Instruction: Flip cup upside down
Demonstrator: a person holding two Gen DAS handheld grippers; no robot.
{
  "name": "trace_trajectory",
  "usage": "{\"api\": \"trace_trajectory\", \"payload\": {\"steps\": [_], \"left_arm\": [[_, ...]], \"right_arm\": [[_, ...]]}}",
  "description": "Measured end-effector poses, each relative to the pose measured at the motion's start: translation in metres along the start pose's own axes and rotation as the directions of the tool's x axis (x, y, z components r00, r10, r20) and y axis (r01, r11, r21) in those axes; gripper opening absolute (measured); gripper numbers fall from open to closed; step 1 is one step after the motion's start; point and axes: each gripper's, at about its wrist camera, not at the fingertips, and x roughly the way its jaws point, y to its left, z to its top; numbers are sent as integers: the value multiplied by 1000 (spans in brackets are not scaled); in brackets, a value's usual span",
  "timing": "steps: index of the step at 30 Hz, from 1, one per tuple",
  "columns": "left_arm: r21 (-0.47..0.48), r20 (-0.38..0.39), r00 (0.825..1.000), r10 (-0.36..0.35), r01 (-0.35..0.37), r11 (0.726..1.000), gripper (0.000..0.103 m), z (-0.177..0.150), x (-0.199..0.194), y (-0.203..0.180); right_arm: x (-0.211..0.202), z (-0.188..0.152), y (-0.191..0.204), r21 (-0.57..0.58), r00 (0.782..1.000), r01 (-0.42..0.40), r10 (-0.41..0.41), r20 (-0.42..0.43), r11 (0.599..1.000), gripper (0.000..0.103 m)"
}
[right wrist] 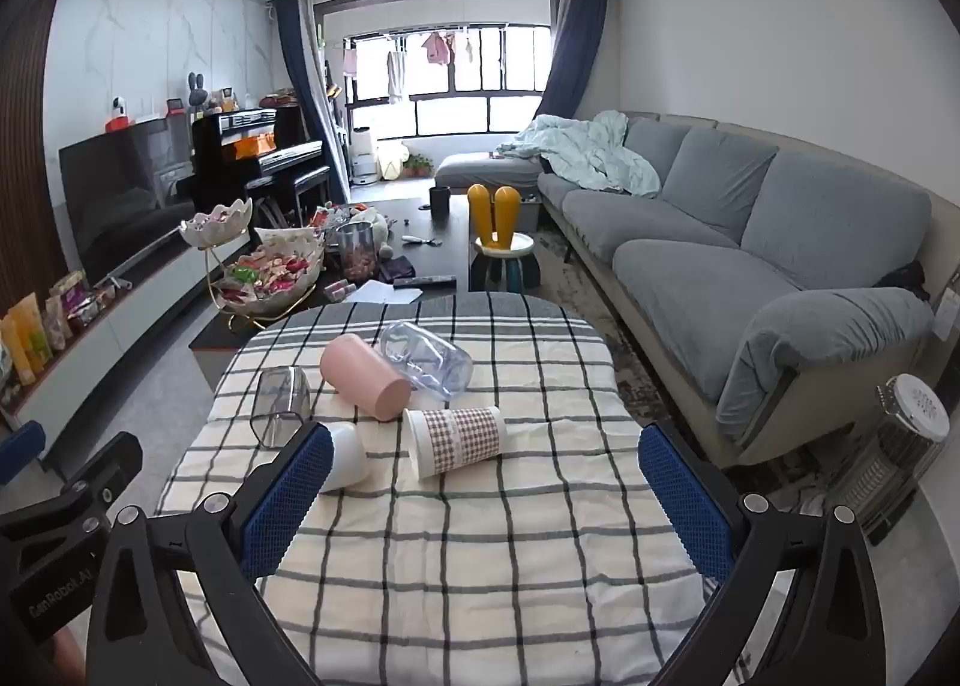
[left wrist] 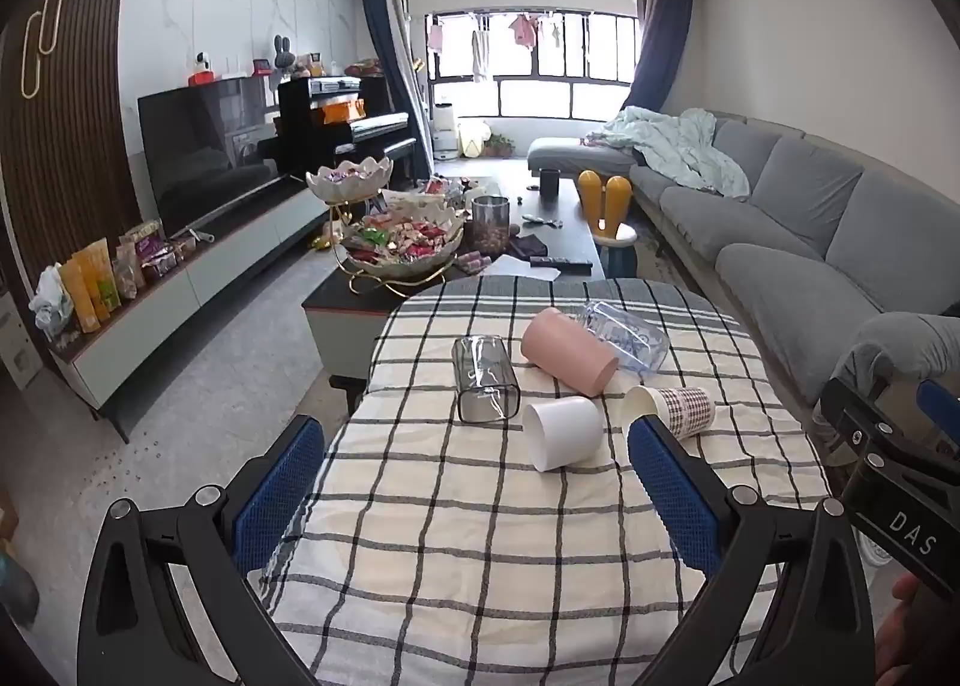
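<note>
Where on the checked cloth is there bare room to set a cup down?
Free: the near half of the checked cloth, between both open grippers and the white cup and plaid paper cup. Crowded: the far middle, where the grey glass, pink cup and clear tumbler lie clustered on their sides.

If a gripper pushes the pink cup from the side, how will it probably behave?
The pink cup lies on its side, so it may roll. It looks like thin plastic, probably light. It appears to touch the clear bottle, which might block it.
</note>
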Motion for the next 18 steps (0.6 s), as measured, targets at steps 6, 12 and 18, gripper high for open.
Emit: {"api": "trace_trajectory", "payload": {"steps": [6,12,18], "left_arm": [[7,29,1000,8,-9,1000,103,1,-10,-1],[6,30,1000,7,-7,1000,103,-1,-10,-3],[4,27,1000,6,-6,1000,103,-1,-10,-1]], "right_arm": [[0,0,1,1,1000,-1,1,1,1000,102],[0,0,0,5,1000,-3,3,-1,1000,102],[-1,0,0,7,1000,-4,4,0,1000,102]]}}
